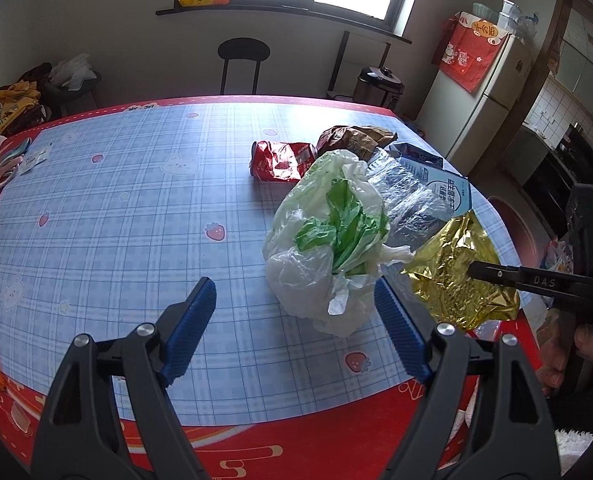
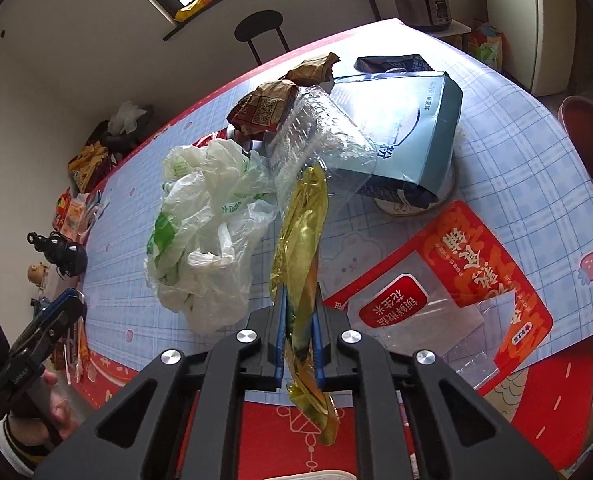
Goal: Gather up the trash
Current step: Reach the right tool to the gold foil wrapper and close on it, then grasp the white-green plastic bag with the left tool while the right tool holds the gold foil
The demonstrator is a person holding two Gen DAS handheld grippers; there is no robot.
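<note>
The right gripper (image 2: 299, 334) is pinching a crumpled gold foil wrapper (image 2: 301, 236) between its blue pads, the jaws drawn nearly together on the foil, which is hanging above the near right edge of the blue plaid-covered table (image 1: 108, 208). The left gripper (image 1: 295, 330) is standing wide apart and holding nothing, hovering over the near edge just beside a crumpled white and green plastic bag (image 1: 328, 232) that is lying on the table. Behind the bag, toward the far right corner, a crushed red drink can (image 1: 282, 160), a brown crumpled paper wrapper (image 1: 354, 138), a clear plastic sheet (image 1: 408, 196) and a pale blue carton (image 2: 408, 132) are lying bunched together. A flat red printed package (image 2: 456, 280) is lying at the near right edge.
</note>
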